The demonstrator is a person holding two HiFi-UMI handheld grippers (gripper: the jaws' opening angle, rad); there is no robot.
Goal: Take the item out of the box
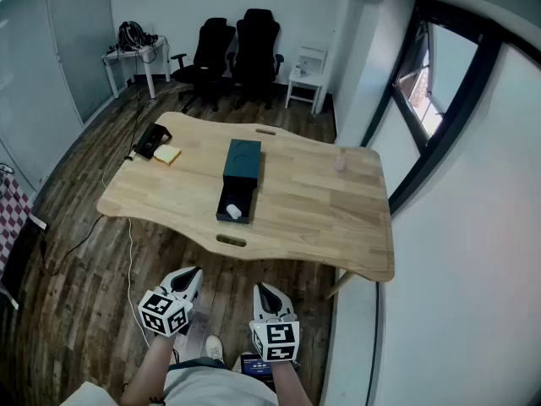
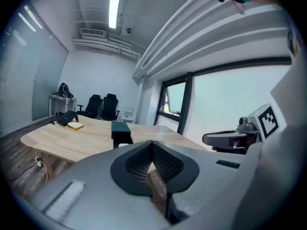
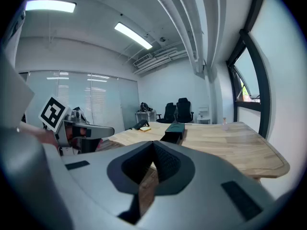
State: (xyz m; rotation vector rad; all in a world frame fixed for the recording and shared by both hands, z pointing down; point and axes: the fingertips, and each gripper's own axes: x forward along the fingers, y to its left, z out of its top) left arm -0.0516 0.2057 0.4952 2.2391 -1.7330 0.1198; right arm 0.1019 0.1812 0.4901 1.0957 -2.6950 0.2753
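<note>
Left claw point(image 1: 191, 276) & right claw point(image 1: 267, 294) both shut, empty, well apart from dark teal open box point(image 1: 241, 166) w/ small white rounded item point(image 1: 233, 211): prob. light, slick; pinch its sides.

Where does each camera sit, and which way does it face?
Head view: on the person's head, looking down at the pale wooden table and dark green oblong box; left gripper, right gripper, forearms show.
Left gripper view: on the left gripper, facing the table; shut jaws, right gripper beside.
Right gripper view: on the right gripper, facing the table; shut jaws, left gripper beside.
All share the box.
</note>
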